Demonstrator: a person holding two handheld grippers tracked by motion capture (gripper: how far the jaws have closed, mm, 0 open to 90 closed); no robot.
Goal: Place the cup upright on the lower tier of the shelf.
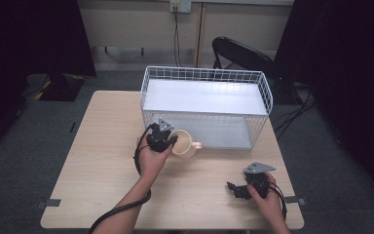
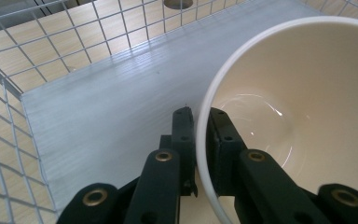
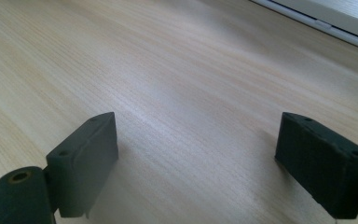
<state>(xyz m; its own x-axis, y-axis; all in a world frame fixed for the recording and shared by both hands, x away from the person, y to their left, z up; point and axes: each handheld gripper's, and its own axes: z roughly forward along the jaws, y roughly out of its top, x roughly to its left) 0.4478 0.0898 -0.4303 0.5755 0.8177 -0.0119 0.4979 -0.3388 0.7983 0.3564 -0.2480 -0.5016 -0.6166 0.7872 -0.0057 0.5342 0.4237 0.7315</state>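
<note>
A cream cup [image 1: 184, 143] with a handle hangs just in front of the white wire basket [image 1: 263, 85], tilted on its side. My left gripper [image 1: 168, 141] is shut on the cup's rim [image 2: 204, 140], one jaw inside and one outside. The left gripper view looks into the cup's empty bowl [image 2: 298, 102], with the basket's grey floor [image 2: 112, 112] beyond. My right gripper [image 1: 236, 190] rests low over the table near the front right, open, and nothing lies between its fingers [image 3: 86, 158].
The wooden table [image 1: 102, 146] carries the wire basket at its back right, with a grey shelf [image 1: 204, 95] on top and an open front. A dark folding chair [image 1: 243, 53] stands behind the table. Cables trail from both grippers.
</note>
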